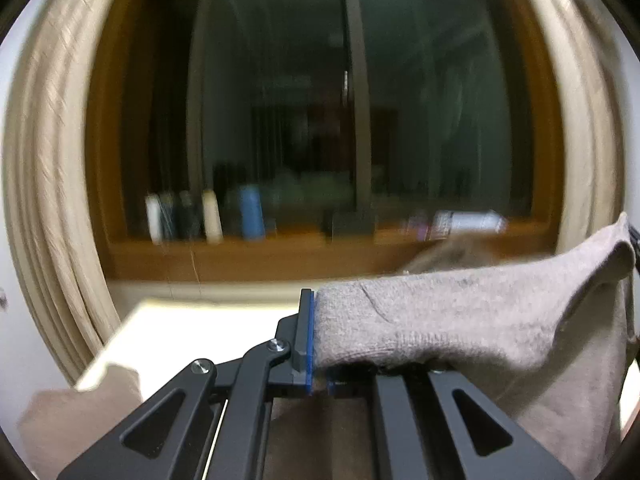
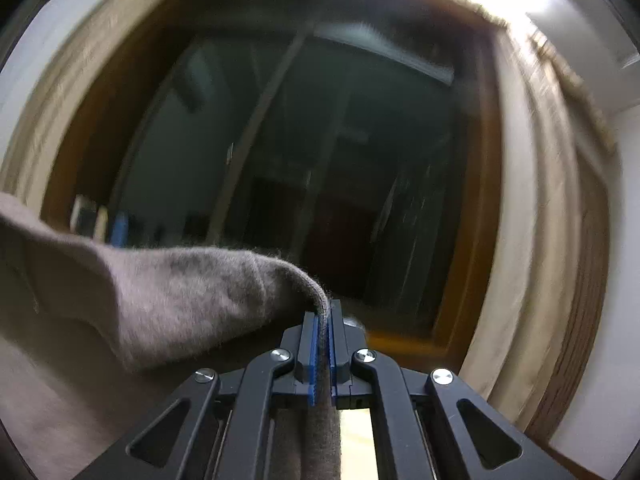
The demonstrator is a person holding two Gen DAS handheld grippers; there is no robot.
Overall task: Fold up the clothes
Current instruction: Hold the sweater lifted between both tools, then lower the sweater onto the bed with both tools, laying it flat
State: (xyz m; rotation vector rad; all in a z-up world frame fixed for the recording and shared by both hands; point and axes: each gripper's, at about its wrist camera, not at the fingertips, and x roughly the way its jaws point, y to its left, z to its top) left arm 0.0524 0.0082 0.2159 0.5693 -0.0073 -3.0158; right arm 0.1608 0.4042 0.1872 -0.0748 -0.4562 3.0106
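Taupe knit (image 1: 460, 316) betw both grippers' pads

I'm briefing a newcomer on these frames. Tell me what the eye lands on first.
A grey-brown knit garment hangs stretched between both tongs: the left tongs are shut on one edge and the right tongs on another. Behind it is a dark window in a wooden frame, with pale curtains at each side. A row of blurred bottles stands on the sill at lower left.
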